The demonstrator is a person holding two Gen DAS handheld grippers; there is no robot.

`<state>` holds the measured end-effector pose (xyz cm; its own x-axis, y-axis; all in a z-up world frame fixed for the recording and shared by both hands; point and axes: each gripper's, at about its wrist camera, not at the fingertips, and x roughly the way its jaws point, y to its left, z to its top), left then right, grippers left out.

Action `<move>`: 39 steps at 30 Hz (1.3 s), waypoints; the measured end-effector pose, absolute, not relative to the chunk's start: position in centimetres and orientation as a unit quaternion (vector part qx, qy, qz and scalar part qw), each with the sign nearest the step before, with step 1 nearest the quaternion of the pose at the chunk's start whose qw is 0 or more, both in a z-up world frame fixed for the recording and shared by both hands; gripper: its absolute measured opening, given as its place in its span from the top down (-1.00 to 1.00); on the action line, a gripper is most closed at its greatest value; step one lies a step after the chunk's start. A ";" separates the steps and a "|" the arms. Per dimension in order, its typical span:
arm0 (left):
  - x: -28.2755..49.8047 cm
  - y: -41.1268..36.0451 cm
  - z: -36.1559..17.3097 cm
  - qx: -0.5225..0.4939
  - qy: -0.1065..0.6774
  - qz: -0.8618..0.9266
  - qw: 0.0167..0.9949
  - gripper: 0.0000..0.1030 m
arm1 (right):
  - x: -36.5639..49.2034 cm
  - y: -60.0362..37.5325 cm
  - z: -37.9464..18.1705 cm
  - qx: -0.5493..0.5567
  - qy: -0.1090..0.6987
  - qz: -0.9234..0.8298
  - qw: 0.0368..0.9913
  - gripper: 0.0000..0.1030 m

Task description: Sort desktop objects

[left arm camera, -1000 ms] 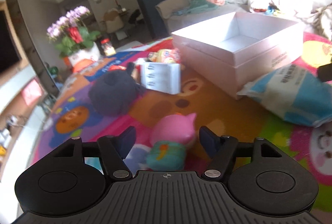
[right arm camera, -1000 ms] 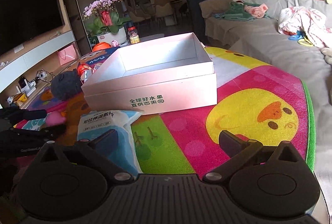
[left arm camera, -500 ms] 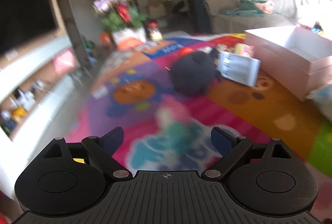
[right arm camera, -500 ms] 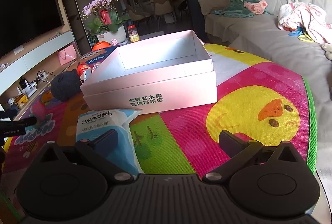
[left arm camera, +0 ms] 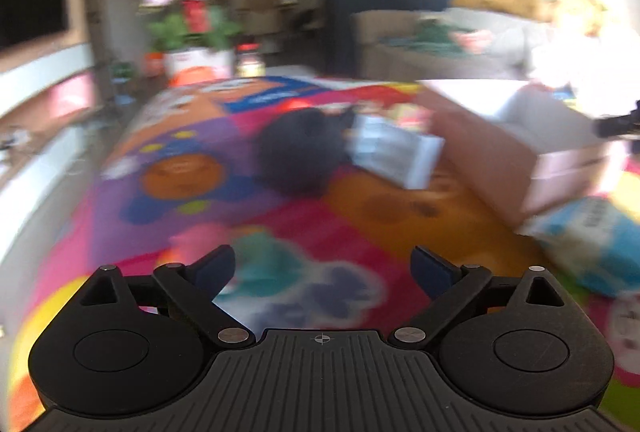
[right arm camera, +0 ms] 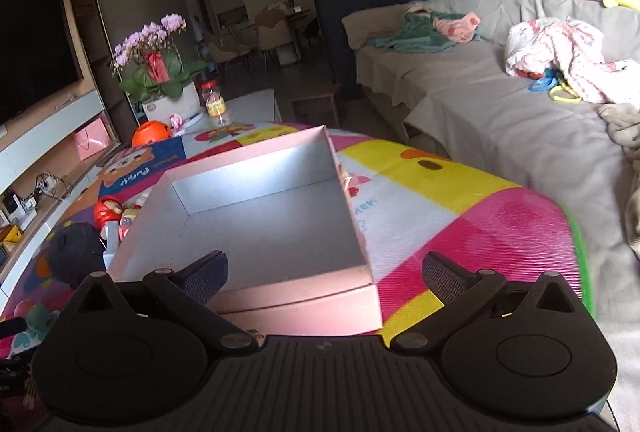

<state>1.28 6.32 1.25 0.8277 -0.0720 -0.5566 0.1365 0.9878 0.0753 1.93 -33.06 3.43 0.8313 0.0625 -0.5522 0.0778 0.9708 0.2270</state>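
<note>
1. Waiting empty, the pink box (right arm camera: 264,232) is seen in the right wrist view sitting open on the colourful play mat (right arm camera: 460,232), just ahead of the right gripper (right arm camera: 322,272); nothing is seen inside it.
2. The things to be sorted are found scattered on the mat to the left of the box: a dark fuzzy ball (left arm camera: 300,151), a white packet (left arm camera: 394,151) touching it, and a blue and white wipes pack (left arm camera: 592,244) by the box's near corner. A pink and teal toy (right arm camera: 34,320) lies at the mat's edge, well apart from the box.
3. The left gripper (left arm camera: 322,272) is held over the mat with its fingers (left arm camera: 212,268) spread wide; they have just been opening, and nothing is seen between them. That view is blurred.
4. The right gripper's fingers are likewise held apart and empty, pointed down toward the box's near wall.
5. The step in hand is judged to be a reach between picks, with no object yet placed.
6. For the next move, one loose object must be chosen, the open fingers brought around it, closed, and the object carried over the box rim.
</note>
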 end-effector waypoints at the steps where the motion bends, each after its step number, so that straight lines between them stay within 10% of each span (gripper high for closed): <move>1: 1.5 6.9 1.2 0.052 0.294 -0.025 0.954 -0.94 | 2.5 -32.7 3.1 0.122 0.298 0.001 0.947 -1.00; 17: 6.8 5.3 0.4 0.070 0.318 -0.034 0.945 -0.96 | 0.8 -28.1 4.0 0.072 0.264 0.099 0.957 -1.00; 21: 6.3 4.4 0.3 0.089 0.306 -0.039 0.947 -0.50 | -1.9 -27.9 4.0 0.037 0.261 0.115 0.958 -1.00; 39: -0.8 -1.4 2.4 0.127 0.243 -0.232 0.933 -0.86 | -7.1 -24.7 1.0 -0.046 0.286 0.163 0.943 -1.00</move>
